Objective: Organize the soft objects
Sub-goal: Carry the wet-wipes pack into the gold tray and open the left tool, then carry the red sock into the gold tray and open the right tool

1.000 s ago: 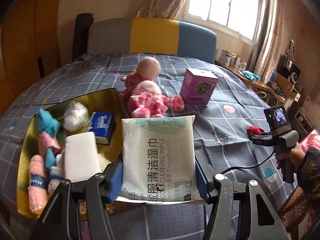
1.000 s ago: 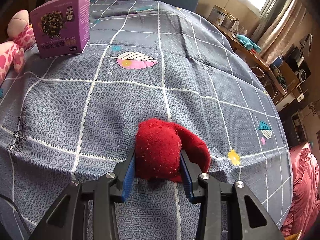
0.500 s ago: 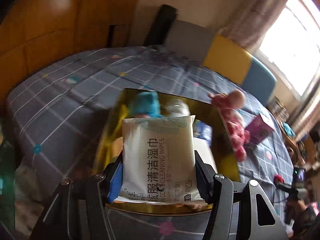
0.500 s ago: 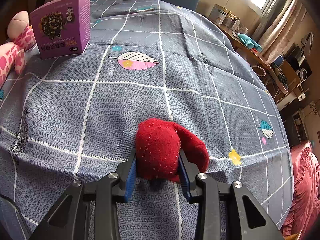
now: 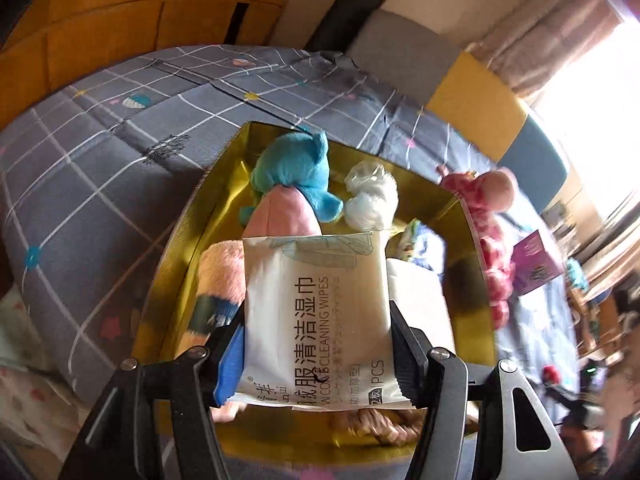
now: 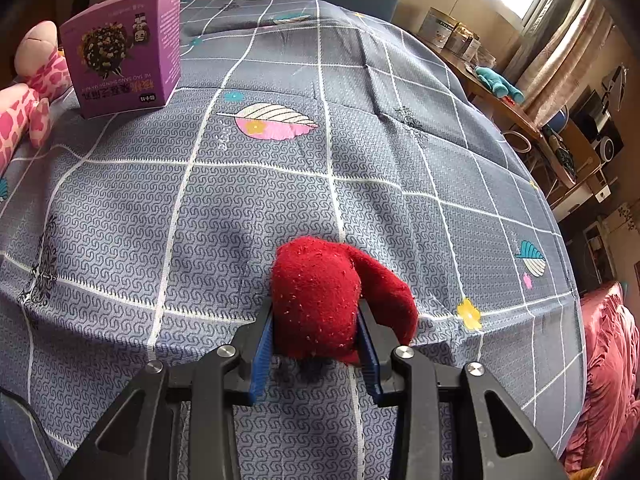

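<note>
Left claw [image 5: 316, 340] is clamped on a flat white plastic pack of wet wipes [image 5: 316, 320], holding it over the shiny gold rectangular tray [image 5: 192, 240] — the pack is not yet set down. Already in the tray lie a turquoise plush toy [image 5: 292, 168] at twelve o'clock, a crumpled clear plastic bag of white fluff [image 5: 370, 198] at about one o'clock, a rolled peach-pink towel with a dark band [image 5: 220, 280] at nine o'clock, a white block [image 5: 420, 300] at three o'clock and a blue printed packet [image 5: 424, 244] just above it.

Right claw [image 6: 316, 344] is pressed shut on a fuzzy red cloth bundle [image 6: 320, 296] low on the grey checked bedspread [image 6: 280, 200], well apart from the tray. By my reckoning the job is more than half done: the wipes, the red bundle and the pink spotted plush giraffe [image 6: 28, 96] at ten o'clock remain outside — the purple cardboard box [image 6: 124, 52] beside the giraffe looks stiff and may not belong.

Readable writing: the pack reads "CLEANING WIPES" and "PCS" beside large Chinese characters; the box shows "HE TAO SANG SHEN" among Chinese print.
</note>
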The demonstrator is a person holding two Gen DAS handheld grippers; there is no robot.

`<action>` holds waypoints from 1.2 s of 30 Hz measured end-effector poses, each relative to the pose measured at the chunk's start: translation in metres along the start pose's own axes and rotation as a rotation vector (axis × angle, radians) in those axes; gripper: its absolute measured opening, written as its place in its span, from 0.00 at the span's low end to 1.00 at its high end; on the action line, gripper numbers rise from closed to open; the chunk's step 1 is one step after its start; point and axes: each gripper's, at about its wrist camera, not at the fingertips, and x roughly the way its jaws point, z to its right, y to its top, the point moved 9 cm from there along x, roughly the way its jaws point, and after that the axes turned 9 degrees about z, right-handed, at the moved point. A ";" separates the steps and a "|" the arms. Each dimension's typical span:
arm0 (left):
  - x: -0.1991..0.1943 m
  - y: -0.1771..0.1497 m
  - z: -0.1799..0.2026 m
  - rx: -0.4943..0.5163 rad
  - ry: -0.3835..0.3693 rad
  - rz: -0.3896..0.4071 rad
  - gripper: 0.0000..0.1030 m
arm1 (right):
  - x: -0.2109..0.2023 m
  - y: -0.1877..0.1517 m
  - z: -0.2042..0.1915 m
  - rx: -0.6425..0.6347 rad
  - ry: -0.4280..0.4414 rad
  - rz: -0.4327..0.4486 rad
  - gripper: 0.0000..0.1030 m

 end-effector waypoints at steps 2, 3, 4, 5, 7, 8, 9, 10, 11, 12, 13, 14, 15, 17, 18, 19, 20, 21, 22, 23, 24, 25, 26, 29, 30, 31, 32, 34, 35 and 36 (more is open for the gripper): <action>0.016 -0.003 -0.005 0.008 0.039 -0.024 0.61 | 0.000 0.000 0.000 -0.001 0.000 0.000 0.36; 0.022 -0.005 -0.005 0.020 0.046 -0.037 0.62 | 0.000 0.000 0.000 0.000 0.000 0.000 0.36; 0.025 -0.007 -0.006 0.029 0.055 -0.042 0.65 | 0.000 0.000 0.000 0.000 0.000 0.000 0.36; 0.026 -0.008 -0.007 0.039 0.063 -0.040 0.66 | 0.000 0.000 0.000 0.000 0.000 -0.001 0.36; 0.023 -0.010 -0.006 0.068 0.069 -0.029 0.69 | 0.001 0.001 0.000 -0.001 0.000 -0.001 0.36; 0.021 -0.010 -0.006 0.082 0.078 -0.020 0.70 | 0.001 0.001 0.000 -0.001 0.000 -0.001 0.36; 0.019 -0.011 -0.007 0.097 0.086 -0.010 0.70 | 0.001 0.001 0.001 0.000 0.000 -0.001 0.36; 0.016 -0.011 -0.007 0.106 0.093 -0.001 0.70 | 0.001 0.001 0.001 0.001 0.000 -0.002 0.36; 0.013 -0.011 -0.008 0.112 0.101 0.010 0.71 | 0.001 0.001 0.001 0.001 0.000 -0.001 0.36; 0.011 -0.011 -0.010 0.117 0.109 0.021 0.72 | 0.001 0.001 0.001 0.000 -0.001 -0.001 0.36; 0.007 -0.010 -0.011 0.128 0.119 0.037 0.73 | 0.000 0.001 0.001 0.000 -0.002 -0.001 0.36; 0.003 -0.010 -0.010 0.141 0.133 0.054 0.74 | 0.000 0.001 0.001 -0.002 -0.004 -0.001 0.36; 0.000 -0.009 -0.010 0.154 0.147 0.070 0.74 | 0.000 0.001 0.001 -0.002 -0.004 -0.001 0.36; -0.007 -0.006 -0.008 0.175 0.158 0.095 0.74 | 0.000 0.001 0.000 -0.002 -0.007 0.000 0.36; -0.010 -0.005 -0.006 0.179 0.161 0.105 0.74 | -0.001 0.001 0.000 -0.004 -0.009 0.001 0.36; -0.014 -0.004 -0.005 0.187 0.164 0.116 0.74 | -0.001 0.001 0.000 -0.004 -0.010 0.001 0.35; -0.018 -0.003 -0.004 0.196 0.171 0.126 0.74 | -0.001 0.001 -0.001 -0.005 -0.011 0.001 0.35; -0.022 -0.002 -0.003 0.208 0.182 0.140 0.74 | -0.002 0.001 -0.001 -0.005 -0.011 0.001 0.35; -0.028 0.000 0.000 0.224 0.189 0.161 0.75 | -0.002 0.000 -0.001 -0.004 -0.011 0.001 0.35; -0.032 0.000 0.003 0.236 0.185 0.174 0.76 | -0.002 0.000 -0.001 -0.004 -0.012 0.001 0.35; -0.035 0.000 0.006 0.244 0.177 0.181 0.76 | -0.002 0.000 -0.001 -0.004 -0.012 0.000 0.34; -0.039 0.000 0.008 0.248 0.169 0.186 0.77 | -0.002 0.000 -0.002 -0.006 -0.014 0.000 0.34; -0.040 0.000 0.011 0.249 0.161 0.187 0.77 | -0.002 0.000 -0.002 -0.008 -0.015 0.001 0.34; -0.047 -0.002 0.016 0.255 0.143 0.189 0.77 | -0.002 -0.001 -0.002 -0.011 -0.015 0.001 0.34; -0.049 -0.003 0.017 0.259 0.138 0.191 0.77 | -0.003 -0.001 -0.002 -0.012 -0.016 0.001 0.34; -0.051 -0.004 0.018 0.261 0.134 0.191 0.77 | -0.003 -0.002 -0.003 -0.014 -0.018 0.000 0.34; -0.051 -0.004 0.019 0.260 0.131 0.191 0.77 | -0.003 -0.002 -0.003 -0.016 -0.020 0.000 0.34; -0.054 -0.007 0.022 0.265 0.123 0.189 0.77 | -0.004 -0.002 -0.005 -0.022 -0.025 0.001 0.34; -0.056 -0.008 0.024 0.267 0.123 0.190 0.77 | -0.005 -0.002 -0.005 -0.022 -0.026 0.000 0.34; -0.056 -0.009 0.025 0.268 0.121 0.189 0.77 | -0.005 -0.002 -0.005 -0.020 -0.027 -0.001 0.34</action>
